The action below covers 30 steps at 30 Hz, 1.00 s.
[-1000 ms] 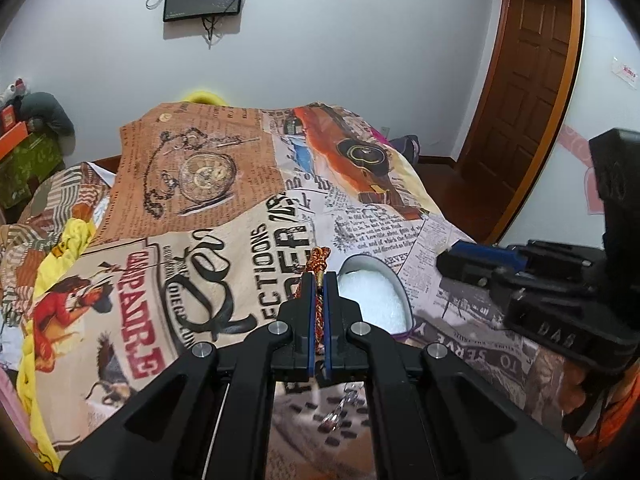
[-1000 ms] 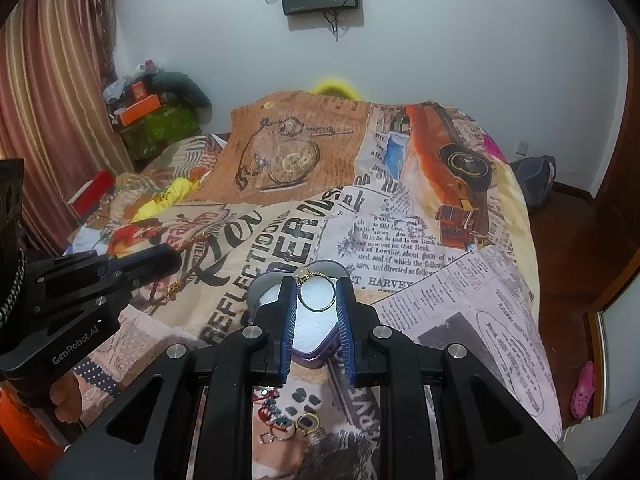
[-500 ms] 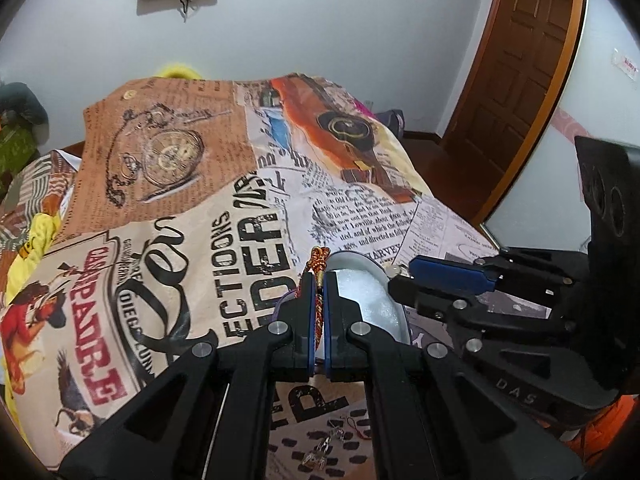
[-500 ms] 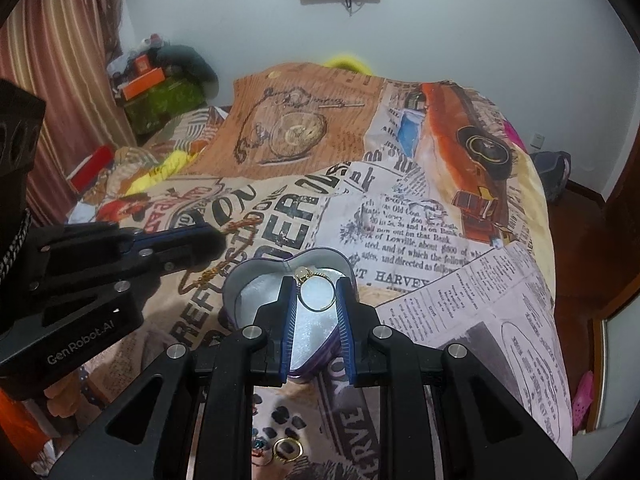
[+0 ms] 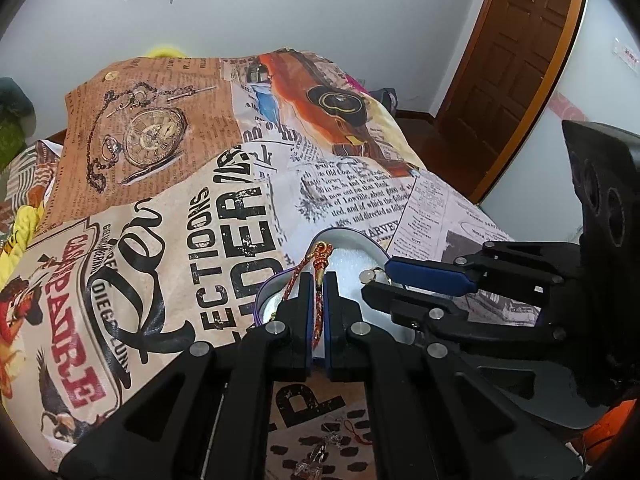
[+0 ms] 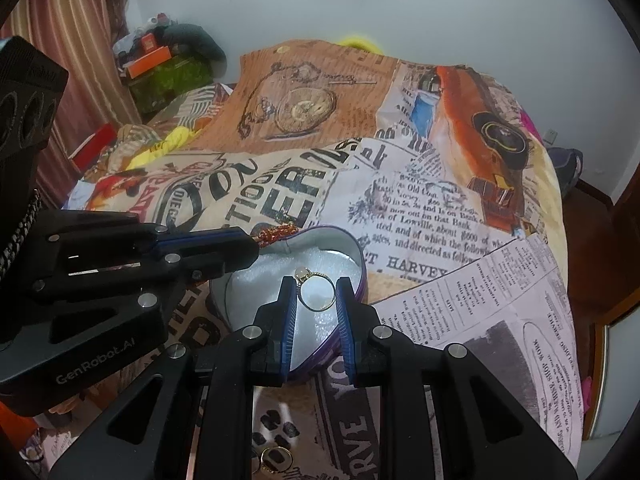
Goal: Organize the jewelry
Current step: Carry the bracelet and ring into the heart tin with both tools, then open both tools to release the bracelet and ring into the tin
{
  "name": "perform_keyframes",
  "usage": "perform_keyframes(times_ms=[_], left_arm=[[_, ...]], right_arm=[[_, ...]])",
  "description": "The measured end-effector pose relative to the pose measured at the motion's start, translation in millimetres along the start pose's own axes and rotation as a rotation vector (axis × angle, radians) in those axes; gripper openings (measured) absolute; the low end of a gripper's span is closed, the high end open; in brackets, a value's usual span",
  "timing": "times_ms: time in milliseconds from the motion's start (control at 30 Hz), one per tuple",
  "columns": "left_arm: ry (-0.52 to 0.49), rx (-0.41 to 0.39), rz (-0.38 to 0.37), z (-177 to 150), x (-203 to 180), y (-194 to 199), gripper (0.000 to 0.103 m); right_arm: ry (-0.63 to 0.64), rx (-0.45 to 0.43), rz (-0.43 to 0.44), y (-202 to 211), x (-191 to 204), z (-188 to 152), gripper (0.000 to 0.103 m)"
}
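A purple heart-shaped tin (image 6: pixel 356 254) with a white foam lining sits on the printed bedspread; it also shows in the left wrist view (image 5: pixel 352 236). My left gripper (image 5: pixel 319 280) is shut on a red-and-gold braided cord (image 5: pixel 318 264) at the tin's left rim; the cord's end also shows in the right wrist view (image 6: pixel 276 234). My right gripper (image 6: pixel 318 292) is shut on a gold ring (image 6: pixel 318 294) with a pale stone, held just above the foam. The ring's stone shows at the right gripper's tip in the left wrist view (image 5: pixel 366 277).
More loose jewelry lies on the bedspread close to me: gold rings (image 6: pixel 276 458) and small red and silver pieces (image 5: pixel 332 440). The bed drops off at the right towards a wooden door (image 5: pixel 512 60). Clutter and boxes (image 6: pixel 160 68) sit at the far left.
Both grippers have moved forward and inward over the tin. The ring and the cord now hang lower, close above the foam. Both grips are unchanged.
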<state>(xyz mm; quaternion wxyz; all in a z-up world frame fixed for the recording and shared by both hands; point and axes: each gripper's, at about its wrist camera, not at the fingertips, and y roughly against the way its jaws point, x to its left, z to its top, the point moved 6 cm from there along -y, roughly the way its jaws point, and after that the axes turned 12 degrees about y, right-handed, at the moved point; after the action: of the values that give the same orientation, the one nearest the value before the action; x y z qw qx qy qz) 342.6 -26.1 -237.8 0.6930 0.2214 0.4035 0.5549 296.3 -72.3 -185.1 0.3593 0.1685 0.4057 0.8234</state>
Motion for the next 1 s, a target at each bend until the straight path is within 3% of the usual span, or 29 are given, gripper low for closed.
perform_keyframes(times_ms=[500, 733, 867, 1000], left_arm=[[0.000, 0.006, 0.002, -1.6, 1.8, 6.8, 0.006], [-0.035, -0.035, 0.032, 0.3, -3.3, 26.0, 0.009], [-0.054, -0.056, 0.048, 0.4, -6.6, 38.9, 0.010], [-0.054, -0.090, 0.059, 0.1, -8.2, 58.0, 0.027]], right_arm=[[0.017, 0.023, 0.025, -8.3, 4.8, -1.9, 0.018], [0.015, 0.013, 0.014, 1.2, 6.7, -0.6, 0.030], [0.012, -0.008, 0.001, 15.6, 7.5, 2.6, 0.031], [0.008, -0.034, -0.017, 32.0, 8.5, 6.3, 0.031]])
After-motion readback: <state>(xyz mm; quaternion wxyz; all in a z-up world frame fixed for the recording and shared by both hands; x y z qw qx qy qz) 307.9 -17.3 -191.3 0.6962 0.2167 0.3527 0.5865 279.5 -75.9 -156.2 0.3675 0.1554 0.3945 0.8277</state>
